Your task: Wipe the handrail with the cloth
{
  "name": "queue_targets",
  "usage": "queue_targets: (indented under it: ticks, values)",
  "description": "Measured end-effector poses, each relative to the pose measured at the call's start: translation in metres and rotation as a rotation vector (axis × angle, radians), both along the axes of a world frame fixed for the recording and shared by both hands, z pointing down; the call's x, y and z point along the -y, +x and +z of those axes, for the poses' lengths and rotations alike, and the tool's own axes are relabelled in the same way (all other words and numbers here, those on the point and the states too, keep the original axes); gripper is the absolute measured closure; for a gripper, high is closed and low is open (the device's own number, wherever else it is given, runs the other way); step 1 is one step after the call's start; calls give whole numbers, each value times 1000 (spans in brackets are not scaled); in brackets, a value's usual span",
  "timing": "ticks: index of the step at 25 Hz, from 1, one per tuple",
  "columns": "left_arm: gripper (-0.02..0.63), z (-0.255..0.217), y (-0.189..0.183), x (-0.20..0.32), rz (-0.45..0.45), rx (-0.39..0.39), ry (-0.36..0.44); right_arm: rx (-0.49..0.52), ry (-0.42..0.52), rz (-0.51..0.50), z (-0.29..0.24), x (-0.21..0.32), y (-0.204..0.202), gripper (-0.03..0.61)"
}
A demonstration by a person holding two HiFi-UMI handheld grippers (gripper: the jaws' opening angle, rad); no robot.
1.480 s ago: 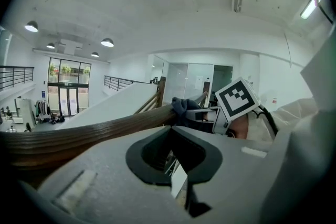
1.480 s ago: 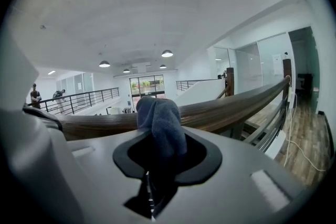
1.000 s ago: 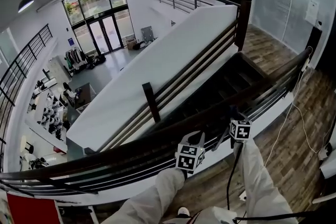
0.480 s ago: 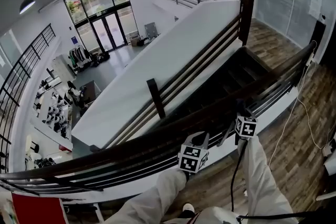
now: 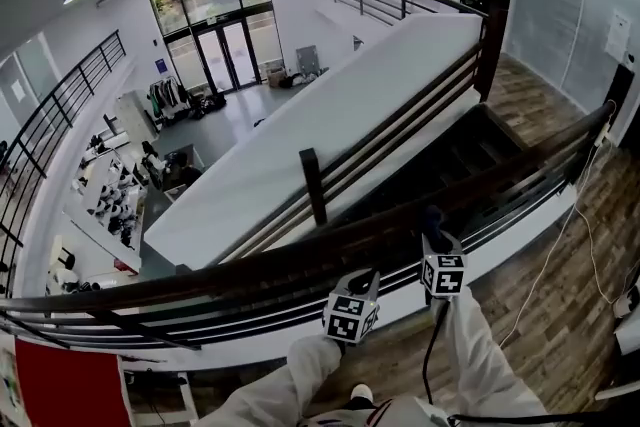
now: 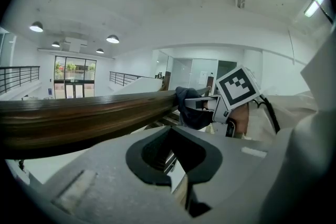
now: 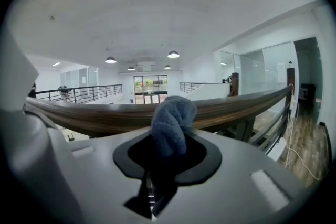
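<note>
Handrail: the long dark brown wooden handrail [image 7: 241, 105] runs across a gallery edge above a stairwell, with metal rails under it.
Right gripper: the grey right gripper [image 5: 434, 233] reaches to the handrail from the person's side; its fingers are clamped on the lower part of the cloth.
Left gripper: the grey left gripper [image 5: 366, 279] sits just beside it at the rail's near edge, fingers drawn nearly together with nothing between them.
Cloth: the dark blue-grey terry cloth [image 7: 170, 118] rises as a bunched fold out of the right fingers, and its top lies against the wood.
Step in hand: judged from that contact, a wiping pass on the handrail's top.
Next move: likely a slide along the rail; it calls for steady downward pressure so the fold stays on the wood, and a firm hold so the cloth does not pull free.
</note>
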State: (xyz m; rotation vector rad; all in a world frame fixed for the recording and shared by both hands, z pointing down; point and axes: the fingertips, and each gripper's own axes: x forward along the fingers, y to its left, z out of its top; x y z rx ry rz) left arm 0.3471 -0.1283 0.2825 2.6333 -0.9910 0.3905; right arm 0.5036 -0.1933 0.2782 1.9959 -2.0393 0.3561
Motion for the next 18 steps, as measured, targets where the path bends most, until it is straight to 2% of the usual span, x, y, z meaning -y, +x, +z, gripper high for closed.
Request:
queue_targets:
  ticks: [2, 5, 18]
  values:
    - [611, 5, -28, -6, -28, -7, -3, -22, 1, -63, 2, -5, -47, 492]
    - [611, 13, -81, -15, -83, -11, -16, -3, -9, -123, 10, -14, -118, 492]
    - [611, 33, -342, -44, -316, 45, -4, 33, -84, -350, 35, -69, -405, 492]
